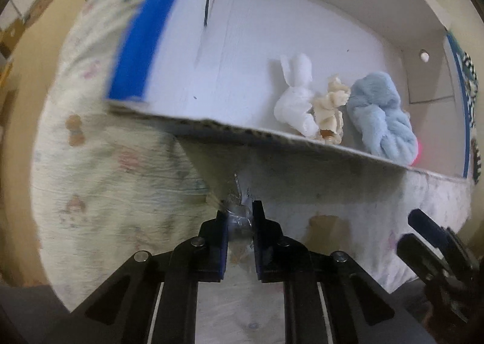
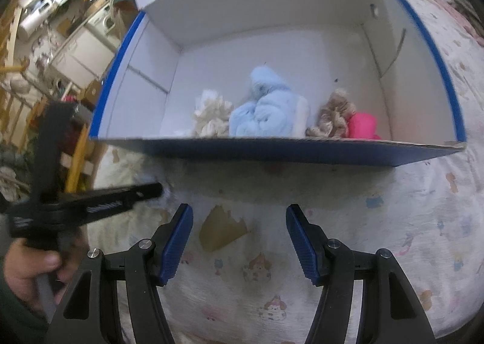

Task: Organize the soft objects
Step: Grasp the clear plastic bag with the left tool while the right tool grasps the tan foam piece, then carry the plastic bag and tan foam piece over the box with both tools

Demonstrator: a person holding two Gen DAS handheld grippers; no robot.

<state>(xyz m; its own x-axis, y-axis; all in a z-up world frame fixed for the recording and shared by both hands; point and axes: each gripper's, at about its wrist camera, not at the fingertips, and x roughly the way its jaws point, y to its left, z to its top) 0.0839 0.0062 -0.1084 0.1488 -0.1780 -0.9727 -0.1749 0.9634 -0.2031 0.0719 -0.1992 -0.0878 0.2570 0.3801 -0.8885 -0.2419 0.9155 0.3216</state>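
A white cardboard box with blue edges (image 2: 272, 150) (image 1: 142, 41) lies on a patterned bedsheet. Inside it are a light blue plush (image 2: 266, 111) (image 1: 381, 114), a cream soft piece (image 2: 211, 114) (image 1: 329, 111), a white soft piece (image 1: 296, 96), a beige furry piece (image 2: 332, 117) and a pink piece (image 2: 363, 126) (image 1: 419, 153). My left gripper (image 1: 240, 223) is shut on a small crinkled clear item (image 1: 239, 217) just in front of the box's near wall; it also shows in the right wrist view (image 2: 157, 189). My right gripper (image 2: 239, 223) is open and empty above the sheet.
The bedsheet (image 2: 393, 238) with cartoon prints covers the surface around the box. A tan patch (image 2: 220, 229) marks the sheet between the right fingers. Cluttered room furniture (image 2: 60, 26) stands beyond the bed's left edge.
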